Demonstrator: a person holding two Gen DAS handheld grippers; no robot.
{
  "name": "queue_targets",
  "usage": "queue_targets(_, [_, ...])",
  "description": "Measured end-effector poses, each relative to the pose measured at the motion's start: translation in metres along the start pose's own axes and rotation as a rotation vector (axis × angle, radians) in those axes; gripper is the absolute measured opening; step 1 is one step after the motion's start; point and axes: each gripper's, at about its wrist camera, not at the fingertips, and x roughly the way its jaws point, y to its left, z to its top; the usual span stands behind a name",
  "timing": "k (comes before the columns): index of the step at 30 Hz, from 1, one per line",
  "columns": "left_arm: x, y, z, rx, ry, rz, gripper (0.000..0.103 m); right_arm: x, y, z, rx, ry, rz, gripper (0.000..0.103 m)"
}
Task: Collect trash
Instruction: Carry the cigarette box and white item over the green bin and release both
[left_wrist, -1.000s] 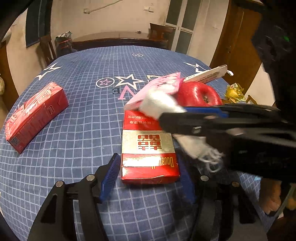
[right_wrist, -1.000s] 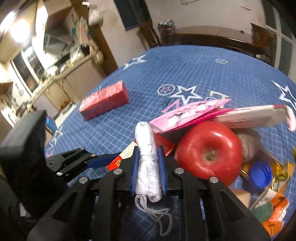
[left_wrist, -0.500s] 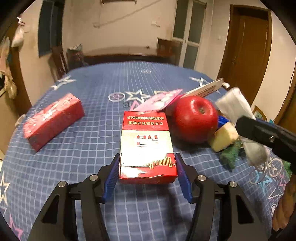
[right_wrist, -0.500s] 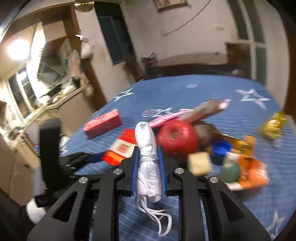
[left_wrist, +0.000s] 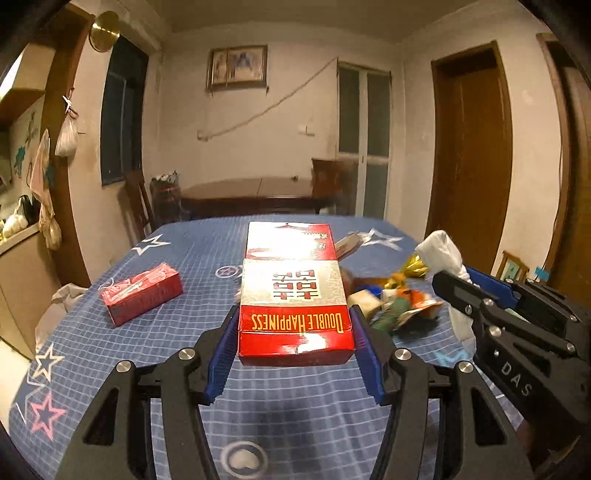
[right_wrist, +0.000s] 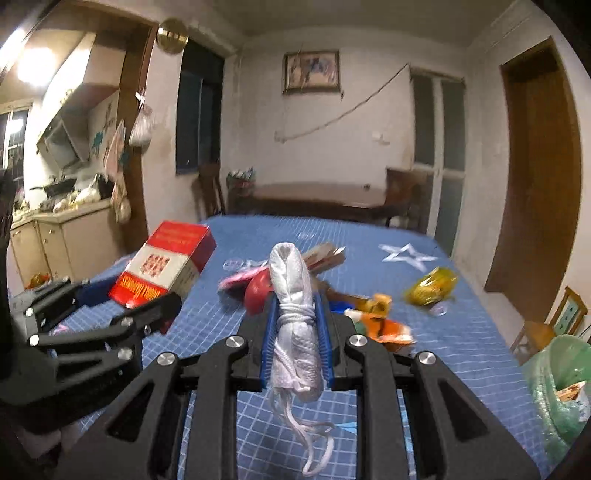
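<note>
A red and silver carton (left_wrist: 295, 295) marked "Double Happiness" hangs above the blue checked tablecloth (left_wrist: 177, 254), clamped lengthwise between the blue pads of my left gripper (left_wrist: 293, 332). In the right wrist view the same carton (right_wrist: 162, 266) tilts upward at the left in the left gripper (right_wrist: 125, 299). My right gripper (right_wrist: 295, 306) is shut on a rolled white cloth bundle (right_wrist: 293, 280) tied with string, whose loose ends dangle below. From the left wrist view that bundle (left_wrist: 441, 247) and the right gripper (left_wrist: 472, 288) sit at the right.
A second red carton (left_wrist: 142, 291) lies on the table's left side. A heap of wrappers (right_wrist: 384, 325), a red apple (right_wrist: 258, 291) and a gold wrapper (right_wrist: 430, 286) lie mid-table. A green bag-lined bin (right_wrist: 557, 380) stands off the table's right edge beside a wooden chair (right_wrist: 554, 325).
My left gripper closed on the carton and lifted it off the table, tilting upward. My right gripper, still holding the bundle, drew back from the apple and swung right.
</note>
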Motion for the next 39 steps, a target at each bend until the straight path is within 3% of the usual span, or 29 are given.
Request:
queue_targets(8, [-0.027, -0.013, 0.004, -0.026, -0.064, -0.005, 0.059, -0.021, -0.019, -0.006, 0.031, -0.041, -0.035, 0.019])
queue_targets(18, [-0.048, -0.031, 0.014, -0.014, -0.088, -0.011, 0.059, -0.044, -0.029, -0.002, 0.043, -0.070, -0.061, 0.019])
queue_targets(24, [-0.051, -0.050, 0.025, -0.002, -0.108, -0.044, 0.059, -0.061, -0.055, 0.005, 0.059, -0.084, -0.104, 0.019])
queue_targets(32, [-0.048, -0.110, 0.045, 0.047, -0.136, -0.138, 0.059, -0.085, -0.106, 0.018, 0.078, -0.089, -0.198, 0.019])
queue_targets(39, [-0.024, -0.188, 0.058, 0.105, -0.127, -0.262, 0.059, -0.109, -0.167, 0.024, 0.119, -0.091, -0.320, 0.019])
